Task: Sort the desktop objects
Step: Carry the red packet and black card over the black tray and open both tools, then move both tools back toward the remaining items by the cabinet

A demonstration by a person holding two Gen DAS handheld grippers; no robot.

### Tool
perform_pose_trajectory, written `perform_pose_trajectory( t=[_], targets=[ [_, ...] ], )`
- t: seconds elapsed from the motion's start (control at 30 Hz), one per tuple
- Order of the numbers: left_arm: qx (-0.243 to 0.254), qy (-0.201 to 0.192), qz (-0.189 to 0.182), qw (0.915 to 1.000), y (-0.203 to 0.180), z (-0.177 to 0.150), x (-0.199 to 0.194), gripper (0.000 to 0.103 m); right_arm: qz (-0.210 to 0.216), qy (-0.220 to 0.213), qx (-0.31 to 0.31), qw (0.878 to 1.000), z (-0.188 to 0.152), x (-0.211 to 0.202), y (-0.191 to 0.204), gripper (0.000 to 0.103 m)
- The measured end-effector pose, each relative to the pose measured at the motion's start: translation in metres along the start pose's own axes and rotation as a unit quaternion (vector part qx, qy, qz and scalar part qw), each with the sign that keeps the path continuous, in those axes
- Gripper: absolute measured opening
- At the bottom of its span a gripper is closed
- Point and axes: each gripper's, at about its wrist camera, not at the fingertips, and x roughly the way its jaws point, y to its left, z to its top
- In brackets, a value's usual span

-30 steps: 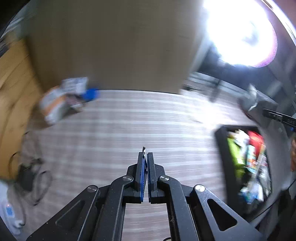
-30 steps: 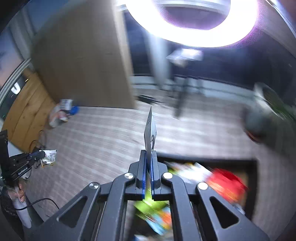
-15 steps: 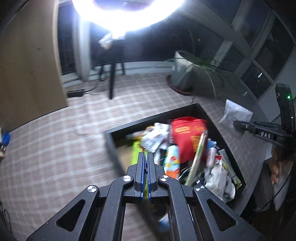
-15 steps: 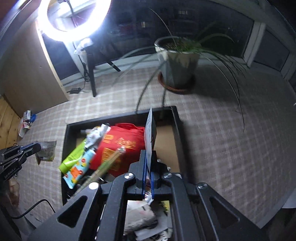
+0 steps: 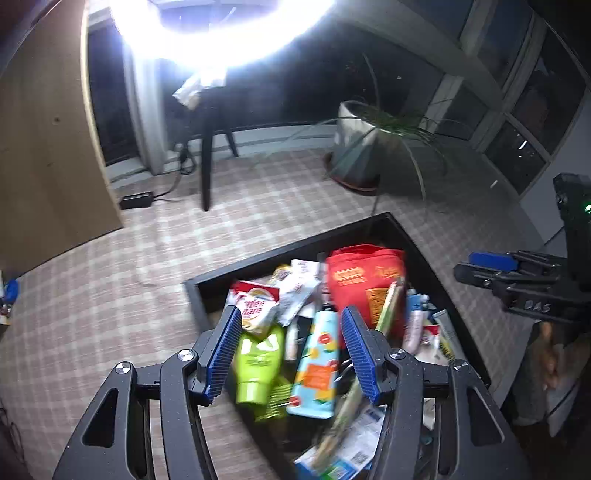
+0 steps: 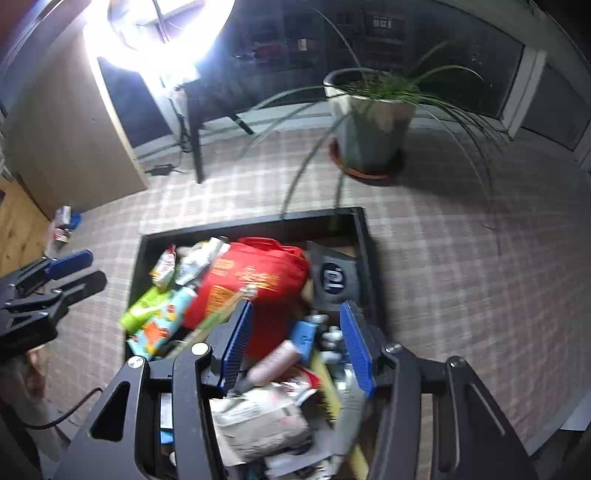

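A black tray (image 5: 207,284) on the checked tablecloth is piled with packets. My left gripper (image 5: 290,352) is open and empty above its left part, over a green tube (image 5: 255,360) and a light blue carton (image 5: 317,369). A red bag (image 5: 364,284) and a Coffee-mate packet (image 5: 255,306) lie behind. My right gripper (image 6: 295,347) is open and empty above the tray (image 6: 364,236), over the red bag (image 6: 258,280), a pink tube (image 6: 271,365) and a dark pouch (image 6: 334,277) that lies at the tray's far right. The right gripper also shows in the left wrist view (image 5: 487,264), and the left gripper in the right wrist view (image 6: 77,267).
A potted plant (image 6: 369,125) stands behind the tray, its long leaves hanging over the far rim. A ring light (image 5: 221,33) on a stand glares at the back. A wooden panel (image 5: 48,155) stands at the left. Small packets (image 6: 64,221) lie far left.
Both grippers have swung over the tray and opened. The right gripper let go of the flat pouch it held; it now lies in the tray. The left gripper was shut and is now open.
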Motion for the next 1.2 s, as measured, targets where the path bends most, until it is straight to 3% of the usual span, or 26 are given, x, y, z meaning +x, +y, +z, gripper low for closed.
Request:
perform_pose_trajectory(
  t=[0.27, 0.43, 0.63, 0.77, 0.97, 1.13, 1.2],
  targets=[
    [-0.03, -0.003, 0.033, 0.999, 0.077, -0.015, -0.028, 0.054, 0.03, -0.016, -0.028, 0.999, 0.02, -0.003, 0.073, 0.048],
    [-0.066, -0.004, 0.062, 0.9959, 0.16, -0.029, -0.053, 0.054, 0.049, -0.014, -0.057, 0.997, 0.035, 0.01, 0.141, 0.048],
    [-0.12, -0.011, 0.104, 0.9872, 0.278, -0.045, -0.088, 0.054, 0.097, -0.004, -0.097, 0.991, 0.049, 0.033, 0.25, 0.048],
    [-0.168, -0.014, 0.143, 0.9753, 0.372, -0.047, -0.105, 0.054, 0.123, 0.002, -0.131, 0.984, 0.057, 0.057, 0.335, 0.048],
    [-0.243, -0.009, 0.175, 0.954, 0.506, -0.051, -0.106, 0.054, 0.153, 0.028, -0.154, 0.976, 0.075, 0.107, 0.427, 0.048],
    [-0.305, -0.007, 0.187, 0.9336, 0.591, -0.056, -0.09, 0.054, 0.17, 0.055, -0.162, 0.97, 0.083, 0.147, 0.471, 0.048],
    [-0.332, -0.007, 0.176, 0.9265, 0.616, -0.061, -0.08, 0.054, 0.173, 0.065, -0.163, 0.969, 0.086, 0.162, 0.483, 0.048]
  ],
)
